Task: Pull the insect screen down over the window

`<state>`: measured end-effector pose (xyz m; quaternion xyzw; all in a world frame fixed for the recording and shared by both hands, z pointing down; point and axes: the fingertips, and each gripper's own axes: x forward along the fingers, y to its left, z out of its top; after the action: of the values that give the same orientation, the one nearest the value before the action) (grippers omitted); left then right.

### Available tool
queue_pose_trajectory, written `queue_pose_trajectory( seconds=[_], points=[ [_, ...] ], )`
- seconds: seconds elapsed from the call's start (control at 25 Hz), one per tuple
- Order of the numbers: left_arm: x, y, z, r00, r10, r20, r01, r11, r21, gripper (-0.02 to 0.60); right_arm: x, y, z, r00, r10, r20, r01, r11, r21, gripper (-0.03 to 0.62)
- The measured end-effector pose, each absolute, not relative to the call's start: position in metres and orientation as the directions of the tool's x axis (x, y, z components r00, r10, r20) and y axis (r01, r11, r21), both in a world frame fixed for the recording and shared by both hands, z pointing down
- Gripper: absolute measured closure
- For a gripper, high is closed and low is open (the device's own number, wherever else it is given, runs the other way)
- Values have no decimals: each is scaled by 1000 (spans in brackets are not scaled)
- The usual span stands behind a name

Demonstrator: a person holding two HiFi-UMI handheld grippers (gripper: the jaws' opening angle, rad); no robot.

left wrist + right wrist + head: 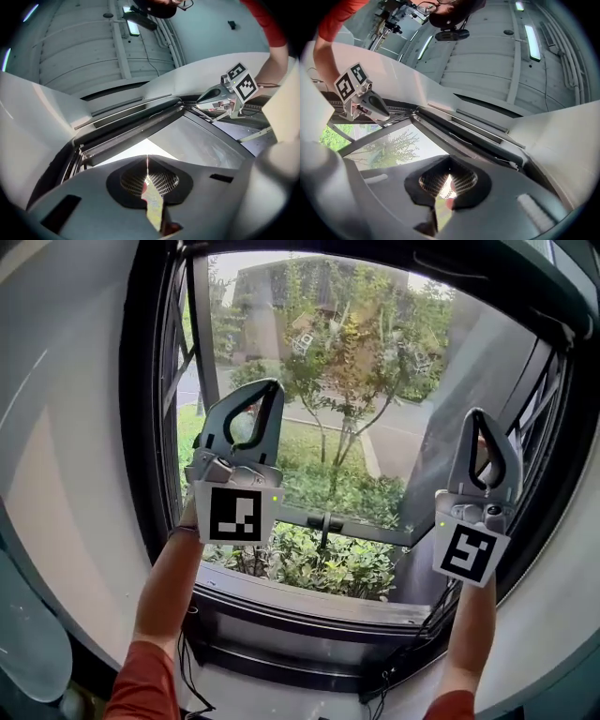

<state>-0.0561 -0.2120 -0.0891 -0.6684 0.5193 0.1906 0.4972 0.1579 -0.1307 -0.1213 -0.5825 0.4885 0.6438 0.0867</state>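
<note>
Two empty tools, left tool point(270, 385) and right tool point(477, 414), each with jaws together, before one window point(148, 427)

Both arms are raised. The left gripper point(270, 386) sits at 9 o'clock in the head view and points toward 12 o'clock. Its jaws are closed tip to tip with nothing between them, and the left marker cube point(234, 514) faces the camera beneath them.

The right gripper point(479, 414) sits at 3 o'clock and also points toward 12 o'clock, its jaws closed and empty. The right marker cube point(469, 552) is tilted.

The left forearm point(169, 587) enters from 7 o'clock and the right forearm point(469, 634) from 5 o'clock. Each is bare up to a red sleeve point(145, 685). Seen from the left gripper view, the right gripper lies at 2 o'clock.
</note>
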Motion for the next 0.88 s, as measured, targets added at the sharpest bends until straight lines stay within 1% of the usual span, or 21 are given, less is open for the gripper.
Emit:
queue_pose_trajectory(
  seconds=[0.16, 0.32, 0.52, 0.6, 0.72, 0.88],
  points=[
    [-55, -208, -129, 387, -477, -789, -870, 95, -485, 575, 166, -136, -152, -267, -497, -825, -634, -554, 539, 583],
    [-51, -207, -165, 405, -460, -790, -826, 188, -532, 575, 174, -146, -181, -228, -545, -807, -587, -584, 561, 583],
    [-55, -207, -207, 384, -464, -798, -764, 326, -557, 575, 166, -148, -221, -268, -504, -821, -510, -649, 565, 583],
    [-54, -206, -223, 376, -458, -805, -716, 408, -567, 575, 164, -150, -233, -269, -506, -820, -468, -675, 570, 583],
    [-50, -205, -244, 375, -458, -806, -610, 532, -587, 575, 157, -152, -246, -282, -507, -814, -386, -717, 580, 583],
    [-50, -208, -265, 364, -492, -791, -527, 591, -610, 574, 157, -156, -261, -272, -519, -811, -310, -750, 584, 583]
  ],
)
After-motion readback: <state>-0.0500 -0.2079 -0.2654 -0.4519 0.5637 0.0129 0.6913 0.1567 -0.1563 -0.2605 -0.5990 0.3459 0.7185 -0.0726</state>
